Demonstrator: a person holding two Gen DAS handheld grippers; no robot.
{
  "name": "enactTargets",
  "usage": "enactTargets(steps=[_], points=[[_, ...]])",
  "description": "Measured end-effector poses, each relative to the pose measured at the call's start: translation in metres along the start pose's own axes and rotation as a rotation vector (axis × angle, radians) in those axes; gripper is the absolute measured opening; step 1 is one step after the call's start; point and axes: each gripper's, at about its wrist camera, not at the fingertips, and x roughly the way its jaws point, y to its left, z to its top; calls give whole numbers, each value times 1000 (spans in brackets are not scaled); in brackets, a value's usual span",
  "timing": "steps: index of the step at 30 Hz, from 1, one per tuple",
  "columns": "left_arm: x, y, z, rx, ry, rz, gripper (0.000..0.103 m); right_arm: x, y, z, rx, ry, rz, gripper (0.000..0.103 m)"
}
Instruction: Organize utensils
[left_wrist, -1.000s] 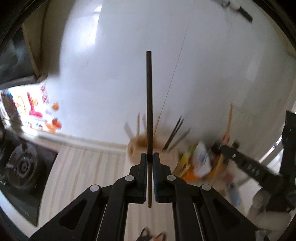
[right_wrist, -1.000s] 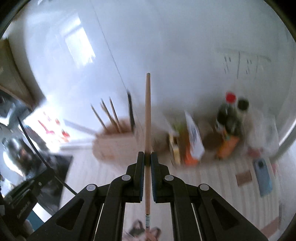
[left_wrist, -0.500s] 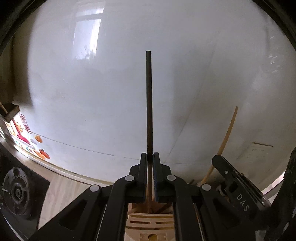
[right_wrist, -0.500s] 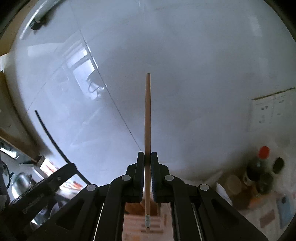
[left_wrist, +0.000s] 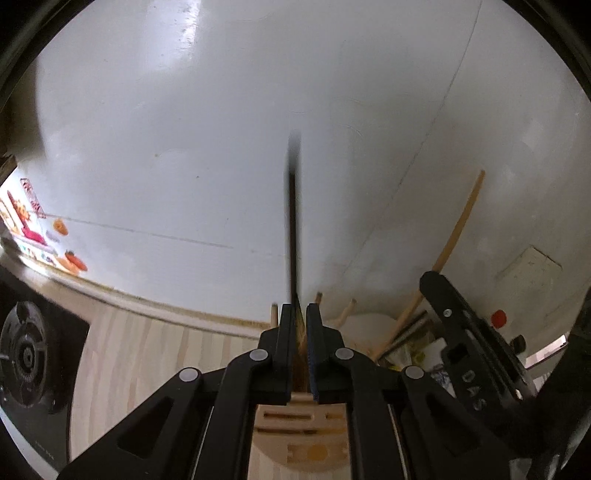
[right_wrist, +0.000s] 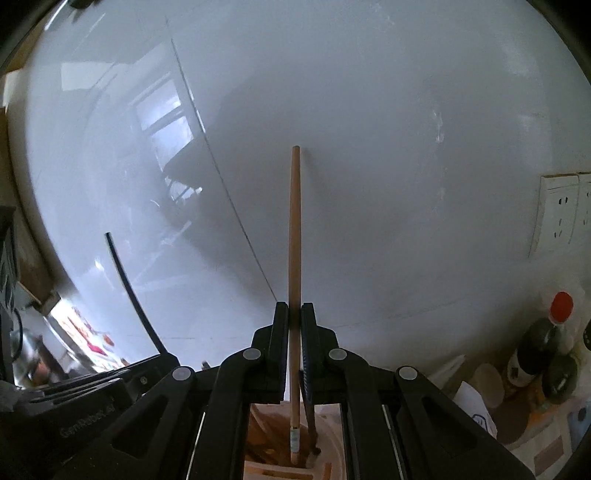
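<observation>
Two chopsticks (right_wrist: 294, 236) between shut grippers (right_wrist: 294, 314)

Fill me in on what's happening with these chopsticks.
A person is putting chopsticks away, one in each gripper. The left gripper is shut on a dark chopstick; the right gripper is shut on a light wooden chopstick. Both hang right above the wooden holder by the white wall, the light one's lower tip already inside it.

Home kitchen: gas burner (left_wrist: 26, 354) set in wooden countertop (left_wrist: 147, 354), glossy white wall tiles (left_wrist: 221, 147), sauce bottles (right_wrist: 543, 347), 1 wall socket (right_wrist: 561, 214).
</observation>
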Motion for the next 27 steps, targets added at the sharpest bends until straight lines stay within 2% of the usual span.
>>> enactTargets(steps=[3,4,5,6,7,10,13,15,18,20,22,27], points=[[-23,-1,-4,23,-19,55,21,0,0,-4,-10,49,5,8],[-30,-3,-5,29,-27,68,42,-3,0,-4,-13,59,7,14],[-38,-5,-6,35,-40,83,67,-7,1,-3,-15,64,8,27],[-49,-4,-10,35,-63,96,75,-14,0,-4,-16,66,-1,33],[-57,-3,-12,39,-86,102,79,-21,-1,-4,-13,65,-9,39],[-76,3,-25,68,-117,135,79,-43,-2,-9,-17,73,-47,42],[-82,9,-43,100,-130,182,103,-63,-5,-18,-32,97,-117,50],[-79,14,-51,114,-125,211,103,-73,-4,-27,-38,119,-154,57],[-72,22,-61,124,-88,235,103,-89,-3,-40,-78,146,-219,76],[-72,24,-66,133,-88,237,103,-93,5,-47,-108,154,-252,97],[-75,25,-74,149,-94,243,103,-101,7,-54,-132,175,-267,102],[-86,26,-89,182,-99,222,103,-115,19,-68,-142,176,-331,103]])
